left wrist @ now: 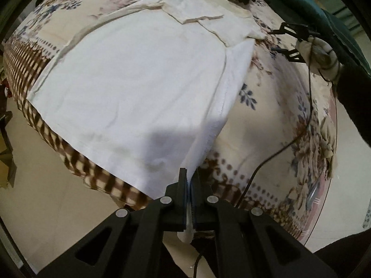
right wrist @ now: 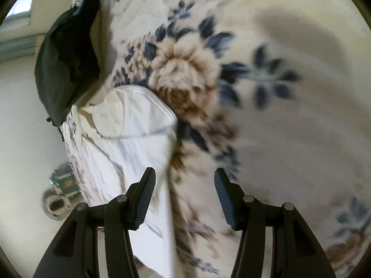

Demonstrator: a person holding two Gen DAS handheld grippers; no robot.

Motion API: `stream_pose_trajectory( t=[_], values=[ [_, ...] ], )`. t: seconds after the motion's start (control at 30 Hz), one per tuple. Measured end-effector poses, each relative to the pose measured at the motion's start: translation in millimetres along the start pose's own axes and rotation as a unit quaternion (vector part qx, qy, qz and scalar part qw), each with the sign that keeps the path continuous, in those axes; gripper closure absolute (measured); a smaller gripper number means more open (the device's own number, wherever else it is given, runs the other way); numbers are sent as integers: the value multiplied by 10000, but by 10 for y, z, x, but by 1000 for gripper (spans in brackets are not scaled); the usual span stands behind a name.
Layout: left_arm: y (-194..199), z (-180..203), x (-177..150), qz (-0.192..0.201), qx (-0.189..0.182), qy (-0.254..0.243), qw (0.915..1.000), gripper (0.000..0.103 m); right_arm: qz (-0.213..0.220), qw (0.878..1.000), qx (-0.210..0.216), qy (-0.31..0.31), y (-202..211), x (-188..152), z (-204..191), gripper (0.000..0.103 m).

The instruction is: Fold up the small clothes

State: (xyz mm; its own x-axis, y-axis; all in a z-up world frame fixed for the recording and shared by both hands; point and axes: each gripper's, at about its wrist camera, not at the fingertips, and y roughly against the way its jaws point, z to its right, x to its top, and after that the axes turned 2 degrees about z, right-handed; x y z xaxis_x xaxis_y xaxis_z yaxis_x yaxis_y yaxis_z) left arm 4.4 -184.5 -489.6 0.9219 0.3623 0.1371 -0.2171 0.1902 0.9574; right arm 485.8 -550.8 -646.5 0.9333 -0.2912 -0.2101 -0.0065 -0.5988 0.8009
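White shirt (left wrist: 129,88) lies spread across the centre of the left wrist view on a floral blanket (left wrist: 273,125). Left tool (left wrist: 190,180) is clamped on the shirt's hem corner at lower centre. Right tool (right wrist: 184,185) stands with fingers apart, gripping nothing, over the blanket beside the shirt. Dark cloth (right wrist: 69,53) at upper left. No legible writing.

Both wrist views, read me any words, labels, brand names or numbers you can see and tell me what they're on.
None can be read.
White shirt: plain, no print or tag showing.
Floral blanket: pattern only.
Green box on the floor: some marking, too small and blurred to read.
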Motion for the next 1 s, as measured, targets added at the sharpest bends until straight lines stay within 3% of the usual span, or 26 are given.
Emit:
stream_pose_trajectory(
  t=[0.1, 0.17, 0.2, 0.23, 0.4, 0.67, 0.83, 1.0],
  values=[
    [19, -88, 67, -13, 42, 19, 10000, 103, -211, 9991, 182, -319, -320, 120, -26, 52],
    [57, -150, 113, 12, 79, -3, 10000, 103, -165, 9993, 207, -278, -400, 135, -94, 72],
    [72, -182, 138, 13, 85, -7, 10000, 103, -86, 9996, 194, -196, -406, 136, -160, 92],
    [90, -223, 165, 18, 96, 2, 10000, 103, 47, 9998, 161, -118, -380, 124, -238, 97],
    [201, -458, 319, 78, 54, 168, 9998, 103, 369, 9991, -32, 212, -231, 37, -686, 98],
    [377, -1215, 621, 457, 44, 624, 9970, 103, 604, 9896, -563, 1181, -69, -49, -2060, 98],
    [331, -1863, 889, 548, -107, 1052, 9929, 103, 731, 9794, -1020, 1581, -304, -126, -2944, 99],
    [155, -2397, 1081, 379, -275, 1307, 9903, 103, 713, 9693, -1600, 1725, -969, -127, -3632, 99]
  ],
)
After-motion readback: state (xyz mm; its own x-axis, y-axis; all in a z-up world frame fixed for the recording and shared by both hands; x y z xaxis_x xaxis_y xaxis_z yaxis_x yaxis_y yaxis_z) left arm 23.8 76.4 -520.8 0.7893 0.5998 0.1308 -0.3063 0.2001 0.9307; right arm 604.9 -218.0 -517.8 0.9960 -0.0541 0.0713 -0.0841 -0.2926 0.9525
